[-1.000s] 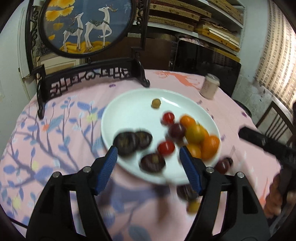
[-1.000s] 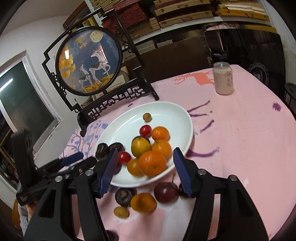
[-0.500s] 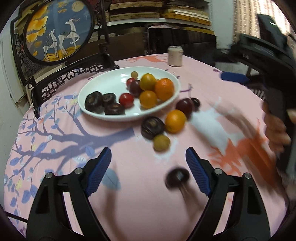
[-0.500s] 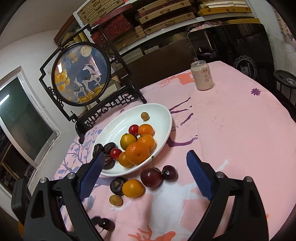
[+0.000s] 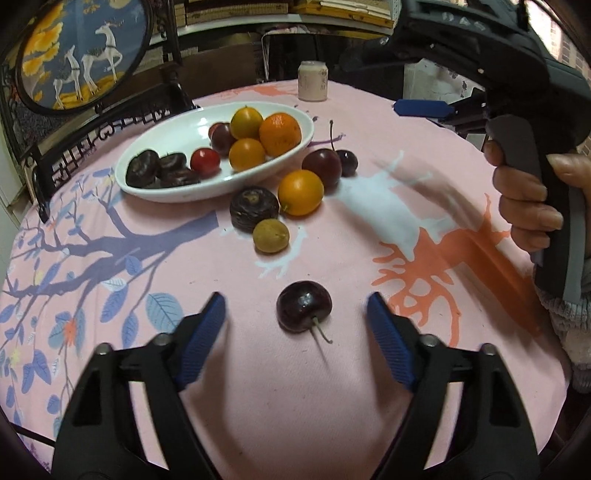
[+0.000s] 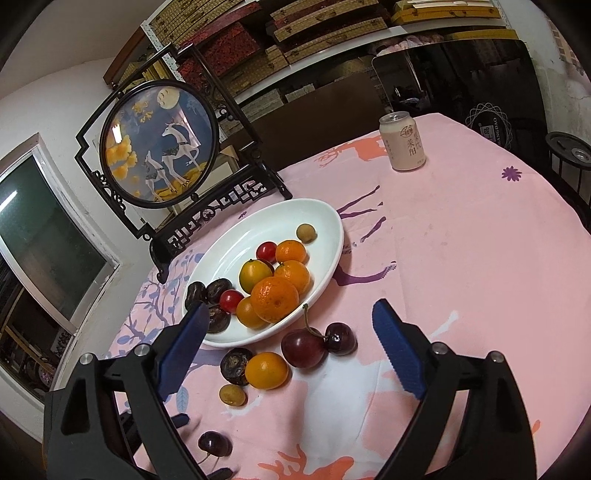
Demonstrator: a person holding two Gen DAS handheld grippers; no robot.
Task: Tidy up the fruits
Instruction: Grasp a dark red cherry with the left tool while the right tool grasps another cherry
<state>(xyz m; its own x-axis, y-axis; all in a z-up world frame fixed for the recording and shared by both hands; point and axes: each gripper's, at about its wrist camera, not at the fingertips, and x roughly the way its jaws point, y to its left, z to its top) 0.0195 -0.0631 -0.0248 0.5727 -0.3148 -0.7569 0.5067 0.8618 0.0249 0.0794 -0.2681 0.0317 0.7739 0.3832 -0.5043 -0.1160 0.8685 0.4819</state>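
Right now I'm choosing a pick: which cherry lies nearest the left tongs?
The lone cherry, between the open left tongs; the other two sit beside the plate.

White walls, a dim window (image 6: 40, 236) at the left edge, shelves (image 6: 332, 33) stacked with woven boxes across the top, a dark chair (image 6: 447, 81) upper right, and pink patterned tablecloth (image 6: 461, 258) everywhere below.

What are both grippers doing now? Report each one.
Left gripper: open, just been closing, lone cherry between the jaws, untouched.
Right gripper: open, holding nothing.
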